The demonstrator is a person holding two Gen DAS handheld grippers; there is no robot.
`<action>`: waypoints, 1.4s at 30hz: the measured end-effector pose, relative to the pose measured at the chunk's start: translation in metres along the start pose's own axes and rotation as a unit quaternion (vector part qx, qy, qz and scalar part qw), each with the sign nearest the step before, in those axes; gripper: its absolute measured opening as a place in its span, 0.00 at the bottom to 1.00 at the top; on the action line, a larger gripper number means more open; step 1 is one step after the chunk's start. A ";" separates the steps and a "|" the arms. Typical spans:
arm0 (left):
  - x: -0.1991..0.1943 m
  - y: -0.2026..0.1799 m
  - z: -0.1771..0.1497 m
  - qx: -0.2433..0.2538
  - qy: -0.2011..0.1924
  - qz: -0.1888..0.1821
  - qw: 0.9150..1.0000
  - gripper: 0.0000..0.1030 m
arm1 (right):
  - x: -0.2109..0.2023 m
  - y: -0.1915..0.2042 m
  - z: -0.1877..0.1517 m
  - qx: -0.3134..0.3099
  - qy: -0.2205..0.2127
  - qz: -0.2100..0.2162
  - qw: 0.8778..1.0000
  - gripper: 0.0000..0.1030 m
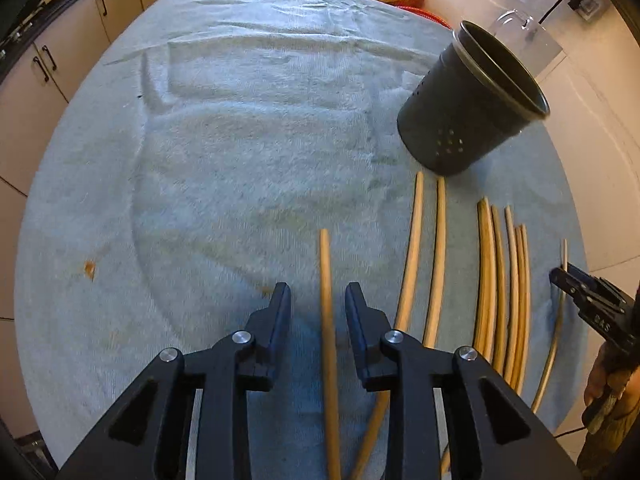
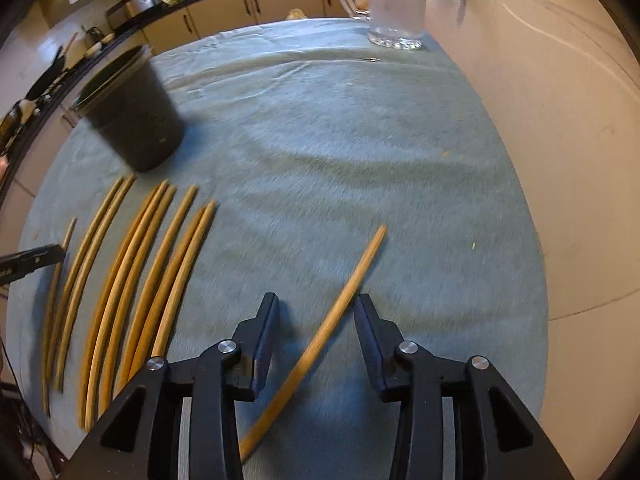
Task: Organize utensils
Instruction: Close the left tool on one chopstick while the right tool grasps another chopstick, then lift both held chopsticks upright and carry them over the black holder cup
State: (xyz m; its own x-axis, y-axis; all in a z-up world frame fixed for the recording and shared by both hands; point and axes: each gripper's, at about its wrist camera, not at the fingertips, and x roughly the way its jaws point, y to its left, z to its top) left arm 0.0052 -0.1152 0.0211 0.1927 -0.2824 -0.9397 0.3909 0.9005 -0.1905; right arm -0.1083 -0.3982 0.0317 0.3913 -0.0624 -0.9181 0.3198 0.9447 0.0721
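Kitchen counter (image 2: 132, 4) only from right wrist

Both fisheye views were evenly and fairly brightly lit, with soft shadows under the black holder (image 1: 472, 108) and below the gripper fingers. Straight chopsticks (image 2: 156, 276) bowed outward toward the dark rounded corners. Motion blur smeared the towel (image 2: 360, 152) texture, and the far tiled wall glared pale.

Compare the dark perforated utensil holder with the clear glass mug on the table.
The dark perforated utensil holder is opaque, while the clear glass mug is see-through. The mug has a side handle; no handle shows on the holder. The holder stands right by the wooden chopsticks; the mug stands apart at the far edge. Both stand upright on the grey-blue towel.
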 end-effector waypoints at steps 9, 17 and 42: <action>0.006 -0.002 0.010 0.013 -0.007 -0.001 1.000 0.25 | 0.018 0.004 0.043 -0.018 0.059 -0.034 0.998 0.36; -0.008 0.002 -0.001 0.004 -0.055 -0.017 0.998 0.05 | 0.012 0.015 0.046 -0.021 0.031 0.004 0.999 0.05; -0.197 -0.048 -0.128 0.077 -0.344 -0.002 0.936 0.05 | -0.199 0.043 -0.053 -0.042 -0.276 0.101 0.955 0.06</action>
State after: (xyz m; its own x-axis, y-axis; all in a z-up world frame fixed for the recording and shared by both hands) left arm -0.1667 -0.0601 0.1794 0.7047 -0.4787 -0.5237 0.5071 0.8560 -0.1000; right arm -0.2178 -0.3284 0.1968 0.8405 -0.0148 -0.5416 0.1287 0.9765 0.1730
